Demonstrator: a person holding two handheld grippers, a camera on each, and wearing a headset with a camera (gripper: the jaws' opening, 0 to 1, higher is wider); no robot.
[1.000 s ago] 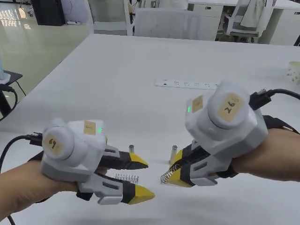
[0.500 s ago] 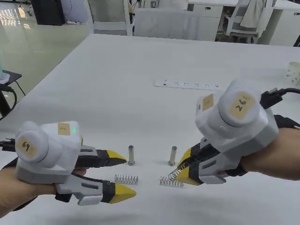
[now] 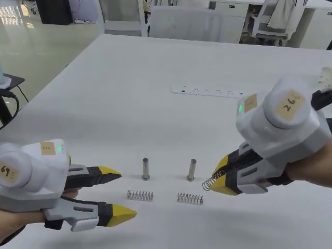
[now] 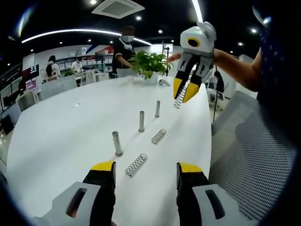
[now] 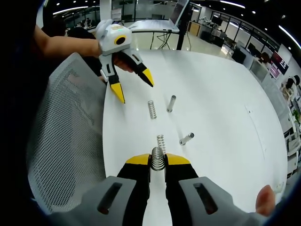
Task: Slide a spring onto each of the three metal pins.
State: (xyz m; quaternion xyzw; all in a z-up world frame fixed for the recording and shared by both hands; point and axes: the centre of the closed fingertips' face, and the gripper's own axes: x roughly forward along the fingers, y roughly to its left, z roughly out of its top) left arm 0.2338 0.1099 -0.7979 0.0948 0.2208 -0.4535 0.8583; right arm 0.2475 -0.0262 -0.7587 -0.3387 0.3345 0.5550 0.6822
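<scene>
1. Over the last second the two tools have drawn apart. The left tool (image 3: 118,192) has pulled back from the near pin (image 3: 146,169), and the right tool (image 3: 222,179) has backed off the other way, taking its spring along.
2. The left tool's jaws gape wide and hold nothing. The handwritten sticker on its body is cut by the picture edge.
3. The right tool's jaws are almost closed, pinching one end of the held spring (image 3: 209,181), which juts toward the left tool, clear of the bench (image 3: 155,119). Its sticker reads "26".
4. Between the tools, two loose springs lie flat. The first spring (image 3: 140,195) is just ahead of the left tool's tips, and the second spring (image 3: 190,198) is nearer the right tool.
5. Just past them the near pin and the middle pin (image 3: 192,169) stand upright. In the left gripper view a third pin (image 4: 157,108) stands beyond them, under the right tool.
6. A white power strip (image 3: 207,92) lies well beyond both tools.
</scene>
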